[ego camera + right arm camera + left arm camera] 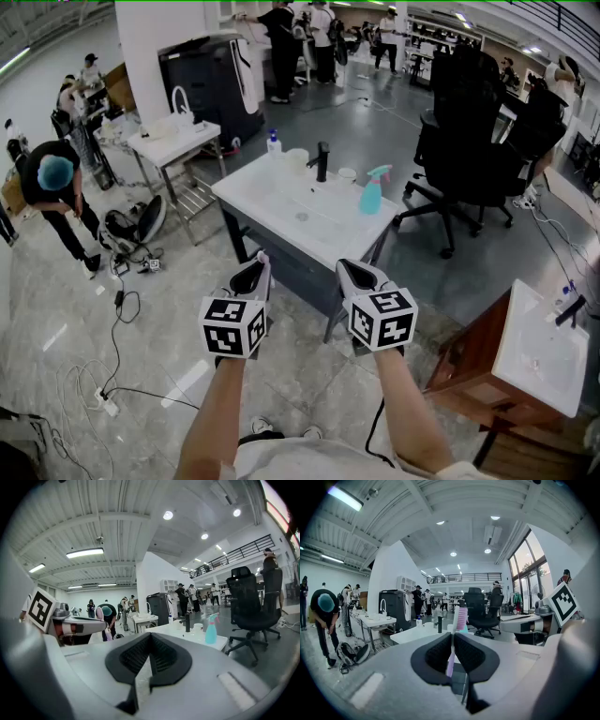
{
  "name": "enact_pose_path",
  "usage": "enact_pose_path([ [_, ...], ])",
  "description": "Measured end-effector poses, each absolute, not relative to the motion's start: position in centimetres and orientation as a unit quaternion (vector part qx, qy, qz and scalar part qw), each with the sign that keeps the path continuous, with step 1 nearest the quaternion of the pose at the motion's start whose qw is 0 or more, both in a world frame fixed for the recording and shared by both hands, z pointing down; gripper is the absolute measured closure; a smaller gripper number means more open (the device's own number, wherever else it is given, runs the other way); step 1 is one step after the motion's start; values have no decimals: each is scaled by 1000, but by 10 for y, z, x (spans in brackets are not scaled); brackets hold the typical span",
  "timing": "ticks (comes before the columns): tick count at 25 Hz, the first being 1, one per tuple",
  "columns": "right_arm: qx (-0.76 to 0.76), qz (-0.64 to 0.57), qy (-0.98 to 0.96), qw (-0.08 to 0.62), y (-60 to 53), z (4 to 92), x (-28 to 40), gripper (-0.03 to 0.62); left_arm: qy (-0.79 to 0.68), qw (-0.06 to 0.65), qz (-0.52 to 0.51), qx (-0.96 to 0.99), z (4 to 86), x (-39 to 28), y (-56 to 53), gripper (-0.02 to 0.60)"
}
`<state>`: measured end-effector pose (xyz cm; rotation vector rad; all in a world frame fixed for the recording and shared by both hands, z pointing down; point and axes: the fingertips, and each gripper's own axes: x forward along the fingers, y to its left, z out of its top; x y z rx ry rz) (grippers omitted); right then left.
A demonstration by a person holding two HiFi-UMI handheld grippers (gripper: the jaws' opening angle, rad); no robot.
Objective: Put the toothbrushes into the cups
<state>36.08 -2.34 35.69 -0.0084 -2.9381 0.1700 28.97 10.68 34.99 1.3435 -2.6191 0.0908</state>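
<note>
Ahead of me stood a white sink table (248, 192) with a black faucet (322, 161), a teal spray bottle (372, 193) near its right end and a soap bottle (273, 142) at the back. Black chairs (469, 150) stood right of it. Cables (117, 370) lay on the floor (56, 309) to my left, near a bent-over person (52, 192).

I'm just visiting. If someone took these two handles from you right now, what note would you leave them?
Left claw: shut on a pink toothbrush, head up.
Right claw: shut, empty.
Cups: on the white sink counter ahead, not yet within reach.
Done: one toothbrush in hand.
Left: step up to the counter and drop it into a cup. I can't spot any other toothbrush from here.
</note>
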Motion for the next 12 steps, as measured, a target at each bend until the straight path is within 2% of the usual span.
enact_pose_path([
  [9, -13, 64, -993, 95, -29, 361, 357, 589, -886, 101, 33, 452, 353, 288, 95, 557],
  [12, -15, 65, -993, 96, -29, 365, 353, 570, -887, 105, 34, 449, 358, 282, 97, 557],
])
